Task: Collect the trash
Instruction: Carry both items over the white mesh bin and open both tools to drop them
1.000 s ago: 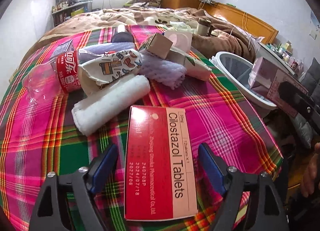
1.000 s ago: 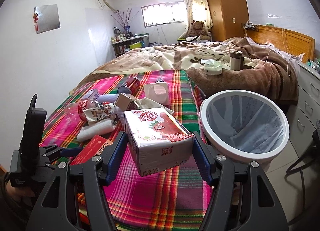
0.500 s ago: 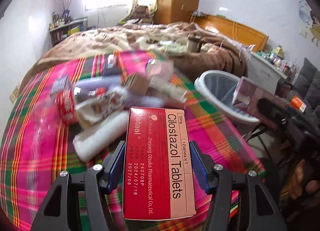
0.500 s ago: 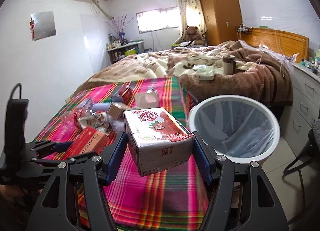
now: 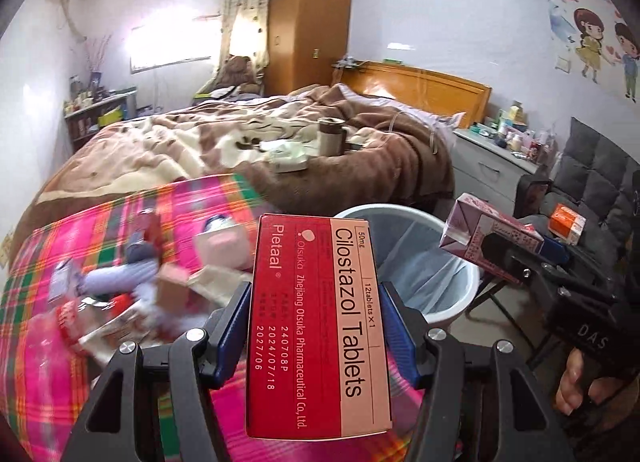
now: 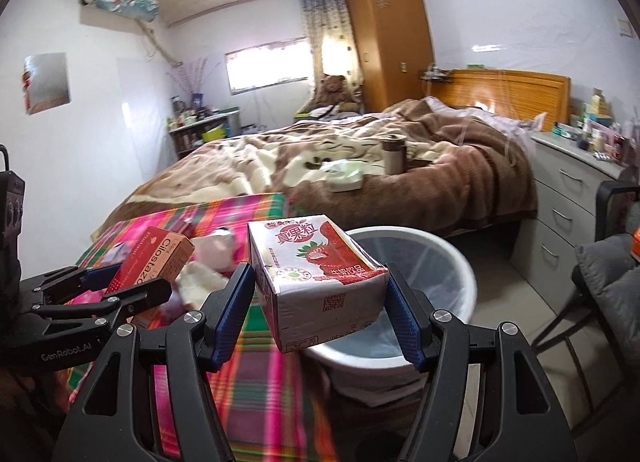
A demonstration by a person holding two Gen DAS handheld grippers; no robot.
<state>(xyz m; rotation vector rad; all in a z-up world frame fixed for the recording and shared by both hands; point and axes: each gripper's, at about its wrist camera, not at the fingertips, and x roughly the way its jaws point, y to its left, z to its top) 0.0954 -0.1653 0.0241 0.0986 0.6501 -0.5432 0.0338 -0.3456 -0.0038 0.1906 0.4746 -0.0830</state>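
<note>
Red box: I hold the tablet box in my left gripper, fingers clenched on its long sides, lifted off the table and aimed toward the bin.
Left fingers: they have just closed a little further, with the box between them.
Carton: my right gripper has its fingers clamped on the strawberry drink carton, which hangs at the near rim of the bin.
Bin: lined with a bag; I see no trash in the part of it that shows.
Done: two pieces picked up, neither dropped yet.
Left: by my reckoning, release both over the bin, then return for the blurred heap on the plaid cloth.
</note>
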